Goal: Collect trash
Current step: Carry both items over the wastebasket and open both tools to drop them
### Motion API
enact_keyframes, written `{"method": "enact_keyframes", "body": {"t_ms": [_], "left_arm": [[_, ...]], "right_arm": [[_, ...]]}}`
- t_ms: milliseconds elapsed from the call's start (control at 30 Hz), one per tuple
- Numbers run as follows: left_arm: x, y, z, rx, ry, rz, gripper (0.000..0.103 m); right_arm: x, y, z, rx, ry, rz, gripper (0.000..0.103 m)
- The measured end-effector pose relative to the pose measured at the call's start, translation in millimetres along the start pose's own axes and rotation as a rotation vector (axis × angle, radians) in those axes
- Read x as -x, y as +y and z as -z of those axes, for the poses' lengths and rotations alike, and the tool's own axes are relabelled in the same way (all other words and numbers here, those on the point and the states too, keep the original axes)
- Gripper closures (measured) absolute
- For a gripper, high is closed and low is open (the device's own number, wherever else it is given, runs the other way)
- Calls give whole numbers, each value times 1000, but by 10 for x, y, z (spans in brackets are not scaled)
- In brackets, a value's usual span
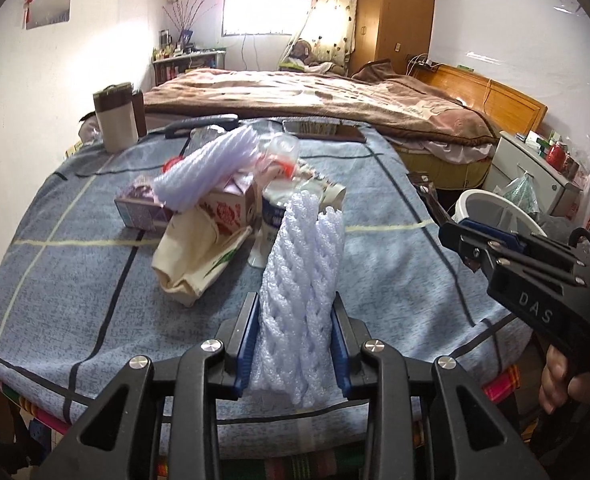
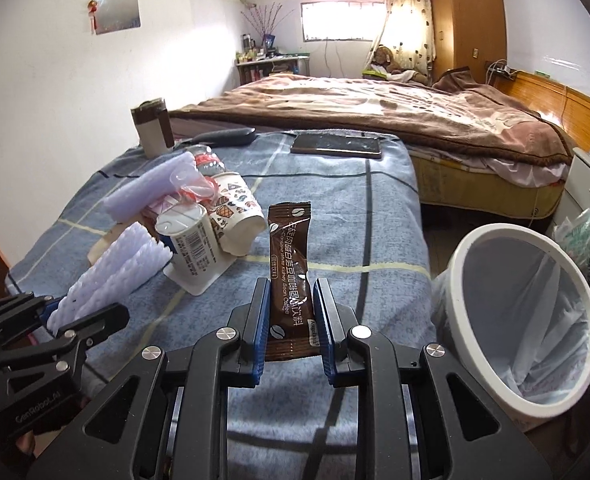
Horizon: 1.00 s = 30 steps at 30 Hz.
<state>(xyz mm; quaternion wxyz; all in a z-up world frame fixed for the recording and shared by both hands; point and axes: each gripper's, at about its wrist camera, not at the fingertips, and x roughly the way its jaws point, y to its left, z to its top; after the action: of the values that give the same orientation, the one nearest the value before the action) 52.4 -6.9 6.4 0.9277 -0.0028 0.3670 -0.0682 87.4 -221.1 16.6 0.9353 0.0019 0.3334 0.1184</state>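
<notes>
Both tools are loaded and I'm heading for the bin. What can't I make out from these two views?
- White lined trash bin: bottom hidden by its own wall, right wrist view; mostly blocked by the right tool in the left wrist view.
- Brown coffee sachet: lower end hidden between the pads.
- White foam net sleeve: base hidden by the left tool.

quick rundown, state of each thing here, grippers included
left gripper: shut on foam net sleeve, held upright
right gripper: shut on coffee sachet, held upright
trash bin: lined with a bag, open, beside the table
paper cup: lying on its side in the pile
second foam net: resting across the pile
phone: flat, screen dark
</notes>
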Motion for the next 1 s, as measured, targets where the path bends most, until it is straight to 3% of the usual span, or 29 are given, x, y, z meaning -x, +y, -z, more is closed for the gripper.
{"method": "enact_keyframes", "body": {"t_ms": [500, 1000], "left_arm": [[121, -424, -212, -79, -85, 50, 69], [-31, -1236, -458, -175, -125, 194, 69]], "right_arm": [[430, -361, 64, -79, -91, 78, 79], [630, -1059, 203, -200, -107, 243, 79]]}}
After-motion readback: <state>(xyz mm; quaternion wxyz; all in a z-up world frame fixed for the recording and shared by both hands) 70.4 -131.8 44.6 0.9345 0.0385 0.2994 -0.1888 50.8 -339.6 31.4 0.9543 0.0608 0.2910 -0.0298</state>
